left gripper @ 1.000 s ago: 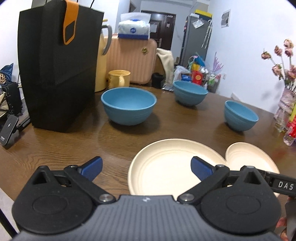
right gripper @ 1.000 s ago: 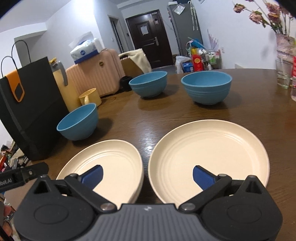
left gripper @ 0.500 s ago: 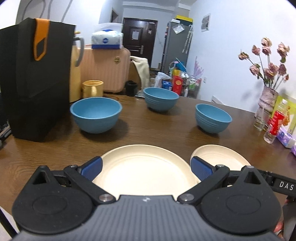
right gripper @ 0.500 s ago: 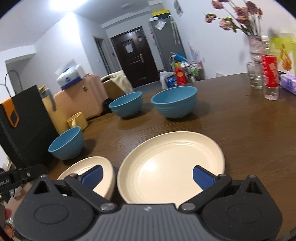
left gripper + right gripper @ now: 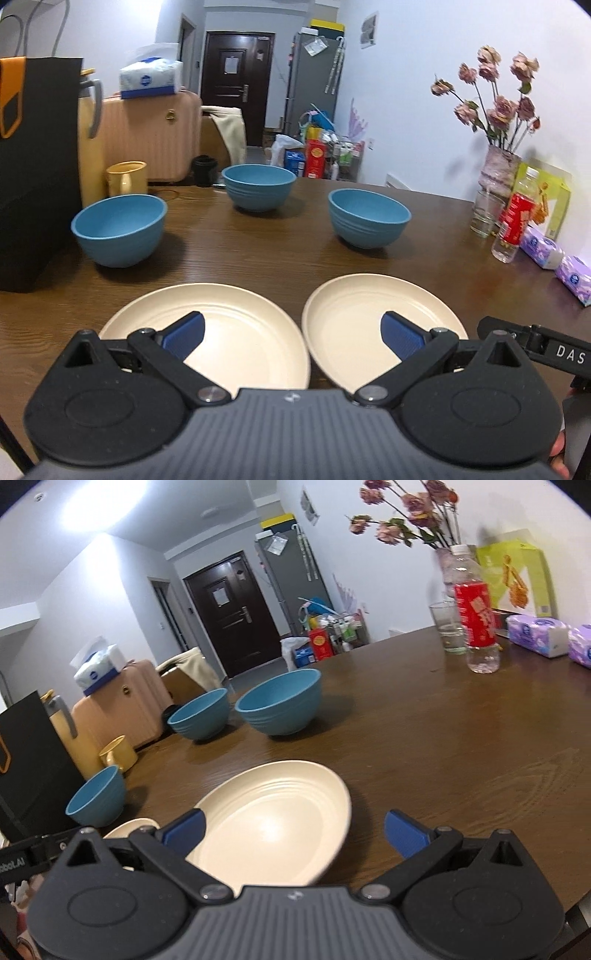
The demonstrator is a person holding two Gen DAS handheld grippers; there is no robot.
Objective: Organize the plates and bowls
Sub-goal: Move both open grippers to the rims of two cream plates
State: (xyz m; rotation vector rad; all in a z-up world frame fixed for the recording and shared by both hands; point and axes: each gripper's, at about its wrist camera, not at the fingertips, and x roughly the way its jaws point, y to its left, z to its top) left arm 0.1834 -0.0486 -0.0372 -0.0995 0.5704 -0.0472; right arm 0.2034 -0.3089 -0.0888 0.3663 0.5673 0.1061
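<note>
cream plates [image 5: 236, 332] and blue bowls [image 5: 118, 229], all empty, on wooden table [image 5: 258, 258]

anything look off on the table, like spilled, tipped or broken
Nothing stands out. The three blue bowls sit upright and apart, the two cream plates lie flat side by side, and the bottle and glass stand upright. No spill shows on the table.
</note>
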